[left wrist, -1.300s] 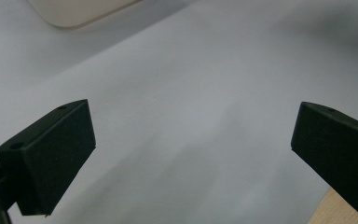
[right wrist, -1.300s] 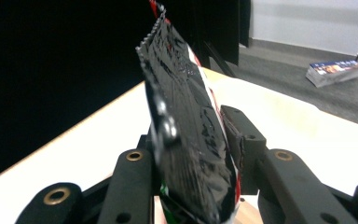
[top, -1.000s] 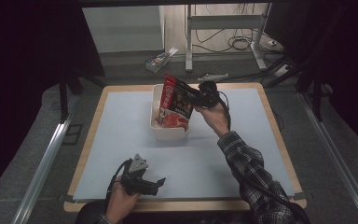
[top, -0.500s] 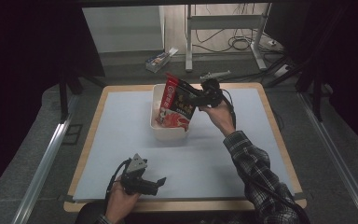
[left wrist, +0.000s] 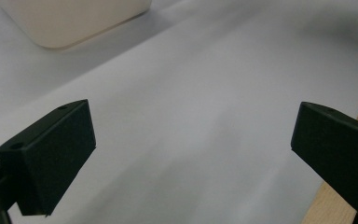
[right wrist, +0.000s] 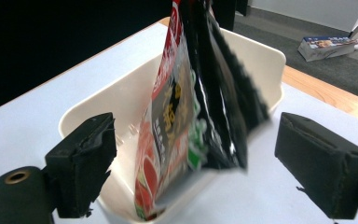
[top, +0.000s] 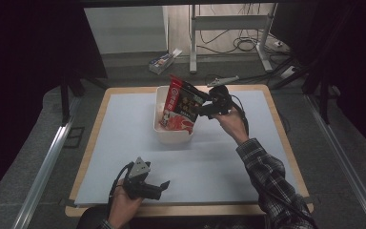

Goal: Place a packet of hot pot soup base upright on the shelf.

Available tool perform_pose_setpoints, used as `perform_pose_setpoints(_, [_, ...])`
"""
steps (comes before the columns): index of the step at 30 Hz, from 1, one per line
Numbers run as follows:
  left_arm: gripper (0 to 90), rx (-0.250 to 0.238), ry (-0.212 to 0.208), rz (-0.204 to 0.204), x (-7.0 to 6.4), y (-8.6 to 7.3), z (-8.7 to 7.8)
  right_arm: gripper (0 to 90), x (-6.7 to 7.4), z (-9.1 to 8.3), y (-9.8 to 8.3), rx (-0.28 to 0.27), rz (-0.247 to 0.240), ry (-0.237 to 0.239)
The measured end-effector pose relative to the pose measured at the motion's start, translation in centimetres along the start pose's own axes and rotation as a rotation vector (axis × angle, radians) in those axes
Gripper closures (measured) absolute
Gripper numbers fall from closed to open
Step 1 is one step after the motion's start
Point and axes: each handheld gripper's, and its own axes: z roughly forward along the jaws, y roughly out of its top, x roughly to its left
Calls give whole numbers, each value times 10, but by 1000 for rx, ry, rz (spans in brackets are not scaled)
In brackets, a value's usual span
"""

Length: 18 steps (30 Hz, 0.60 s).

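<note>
Snack bag stands in white bin; right gripper jaws just opened wide, clear of bag. Withdraw straight, avoid snagging. Left gripper jaws wide, empty.

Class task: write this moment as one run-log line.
right tool: jaws just opened, apart from snack packet | packet: standing in white tub | left tool: open, over mat

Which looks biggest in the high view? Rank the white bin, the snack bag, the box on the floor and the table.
1. table
2. white bin and snack bag: about alike, since the bag stands in the bin and hides much of it; no ranking
3. box on the floor, though it lies farther from the camera
</note>
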Motion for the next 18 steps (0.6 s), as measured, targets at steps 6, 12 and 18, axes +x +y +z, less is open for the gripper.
perform_pose_setpoints(6, [0, 12, -12, -56, 3, 0, 0, 58, 1, -15, -15, 6, -5, -7])
perform_pose_setpoints(12, [0, 31, -6, -63, 3, 0, 1, 24, 5, -33, -31, 14, -21, -9])
perform_pose_setpoints(18, [0, 24, -43, -89, 2, 1, 0, 3, 13, -52, -46, 9, -38, -11])
